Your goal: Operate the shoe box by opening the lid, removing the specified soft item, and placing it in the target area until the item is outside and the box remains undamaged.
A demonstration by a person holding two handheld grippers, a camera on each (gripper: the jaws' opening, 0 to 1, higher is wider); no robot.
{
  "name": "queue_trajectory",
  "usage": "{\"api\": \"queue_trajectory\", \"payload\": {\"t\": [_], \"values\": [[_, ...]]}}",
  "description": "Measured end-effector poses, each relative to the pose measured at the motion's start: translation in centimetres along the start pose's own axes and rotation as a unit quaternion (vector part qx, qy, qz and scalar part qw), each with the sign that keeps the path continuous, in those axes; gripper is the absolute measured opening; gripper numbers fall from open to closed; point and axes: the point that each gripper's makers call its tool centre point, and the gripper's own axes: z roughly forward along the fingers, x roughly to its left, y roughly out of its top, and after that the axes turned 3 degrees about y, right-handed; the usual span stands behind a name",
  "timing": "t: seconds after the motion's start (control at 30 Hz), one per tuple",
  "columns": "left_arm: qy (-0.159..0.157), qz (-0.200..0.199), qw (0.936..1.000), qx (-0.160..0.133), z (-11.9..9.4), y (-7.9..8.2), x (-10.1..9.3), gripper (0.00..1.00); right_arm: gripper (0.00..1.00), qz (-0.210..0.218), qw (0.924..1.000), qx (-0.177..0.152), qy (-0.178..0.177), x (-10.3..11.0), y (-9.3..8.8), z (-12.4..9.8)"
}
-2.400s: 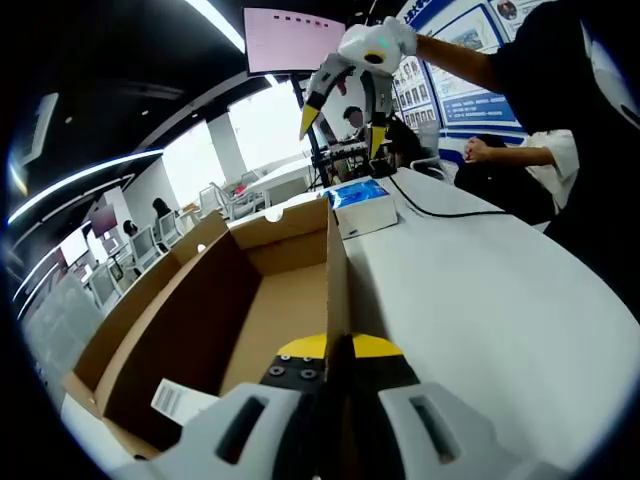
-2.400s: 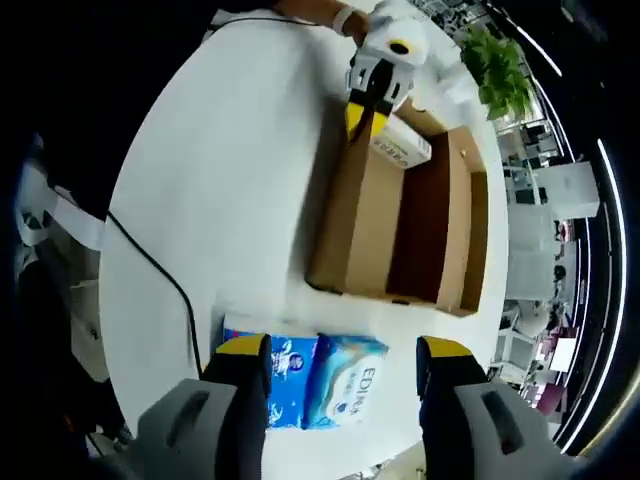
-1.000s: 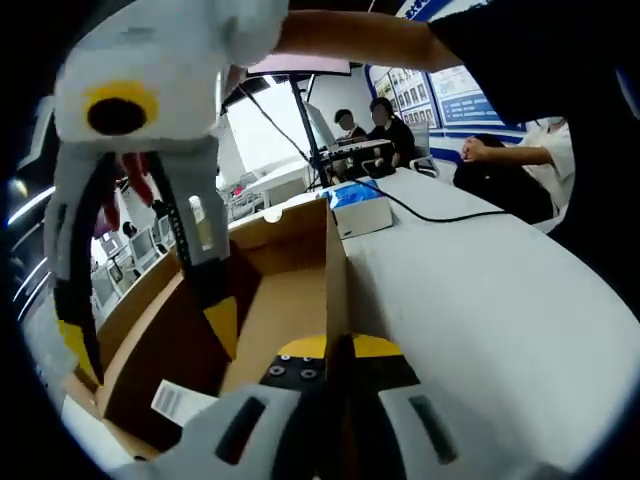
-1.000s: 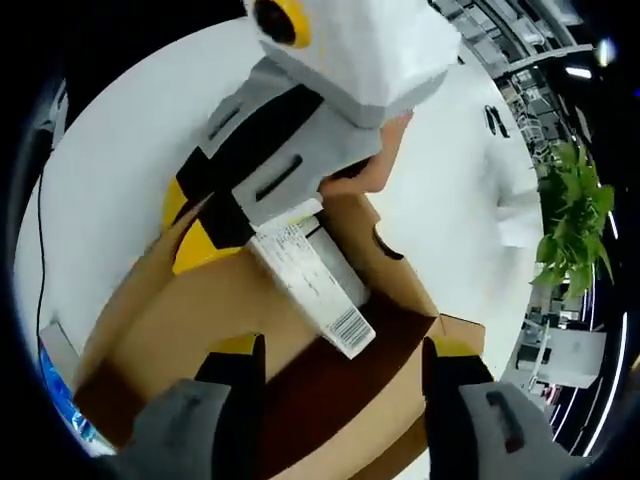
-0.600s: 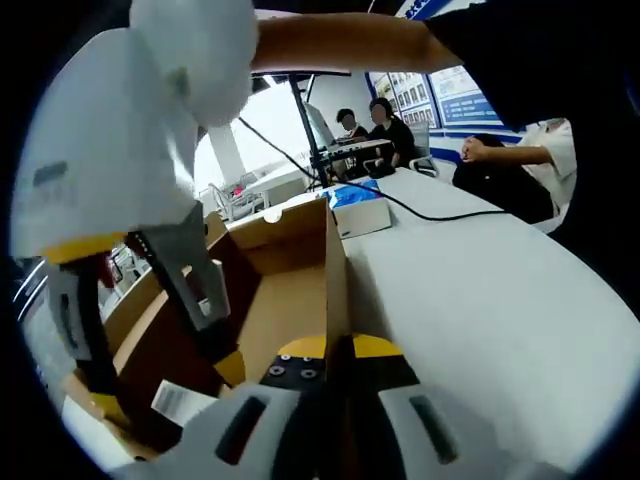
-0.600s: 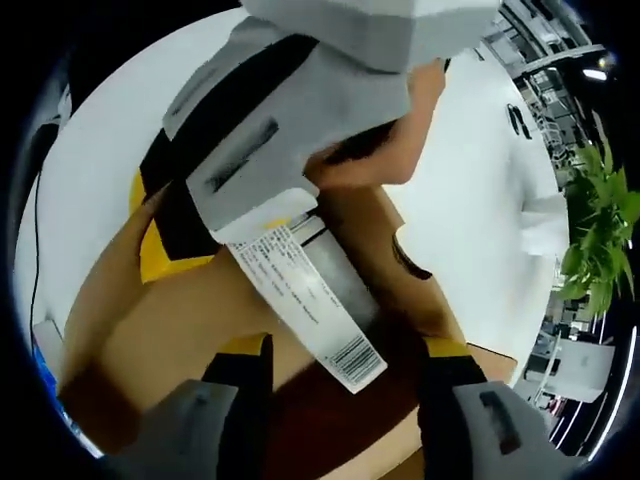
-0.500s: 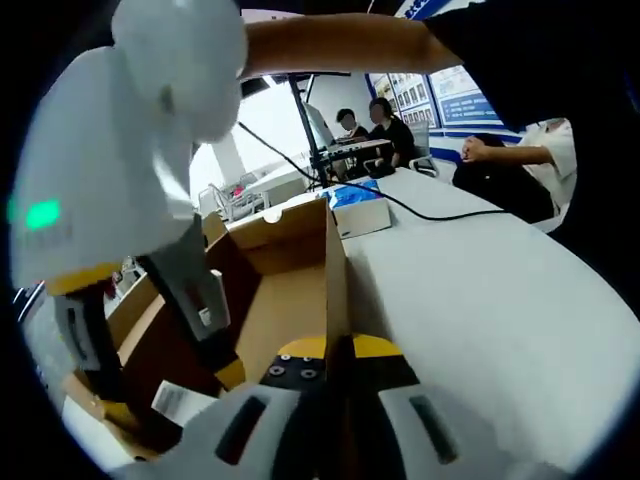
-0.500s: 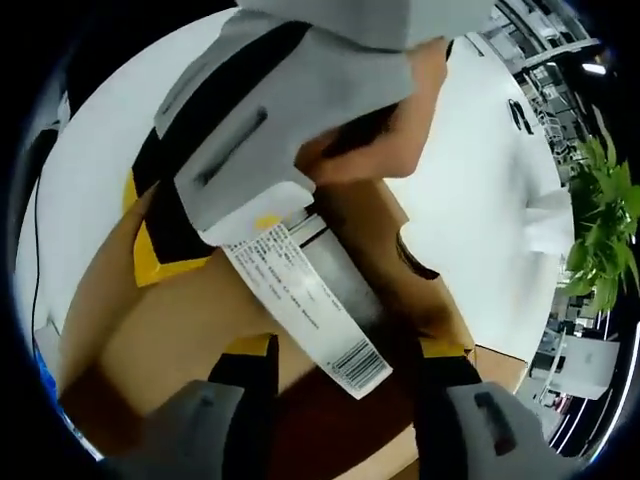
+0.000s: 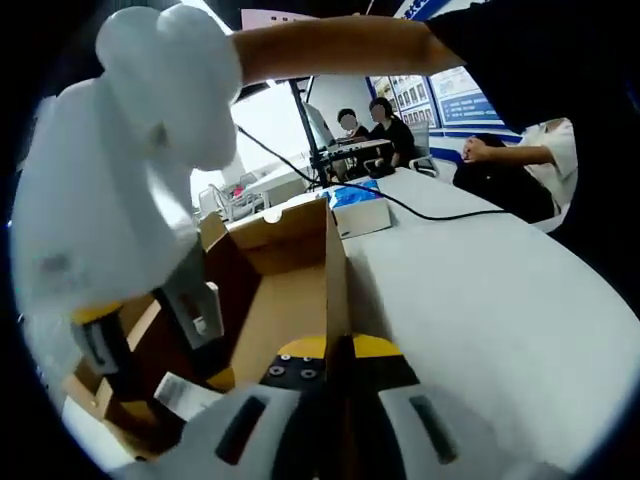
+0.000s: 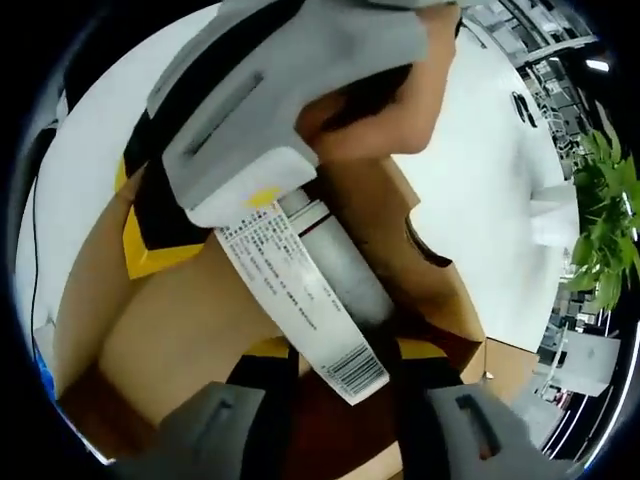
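Right gripper view: right gripper (image 10: 340, 372), jaws narrowed around a white labelled strip (image 10: 300, 290) running upper-left to lower-right inside the box (image 10: 190, 330); left gripper (image 9: 330, 362) pinches the box wall.

Both views close on box (image 9: 290, 290), seemingly.
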Motion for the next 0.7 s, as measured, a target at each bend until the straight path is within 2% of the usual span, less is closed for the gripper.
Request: {"api": "queue_trajectory", "payload": {"t": [0.23, 0.3, 0.43, 0.53, 0.67, 0.7], "values": [[0.0, 0.0, 1.0, 0.0, 0.0, 0.0, 0.0, 0.05, 0.3, 0.042, 0.9991, 0.01, 0.004, 1.4, -1.6, -0.5], [0.0, 0.0, 1.0, 0.0, 0.0, 0.0, 0.0, 0.05, 0.29, 0.072, 0.9973, 0.011, 0.007, 2.1, -2.0, -0.6], [0.0, 0.0, 1.0, 0.0, 0.0, 0.0, 0.0, 0.05, 0.26, 0.082, 0.9962, 0.025, 0.012, 3.1, -3.2, -1.0], [0.0, 0.0, 1.0, 0.0, 0.0, 0.0, 0.0, 0.05, 0.25, 0.137, 0.9901, 0.028, 0.01, 4.0, -3.9, -1.4], [0.0, -0.001, 1.0, 0.0, 0.0, 0.0, 0.1, 0.05, 0.23, 0.218, 0.9758, 0.019, 0.004, 5.2, -4.2, -1.8], [0.0, -0.001, 1.0, 0.0, 0.0, 0.0, 0.1, 0.05, 0.23, 0.225, 0.9742, 0.017, 0.004, 5.4, -4.3, -2.0]]}}
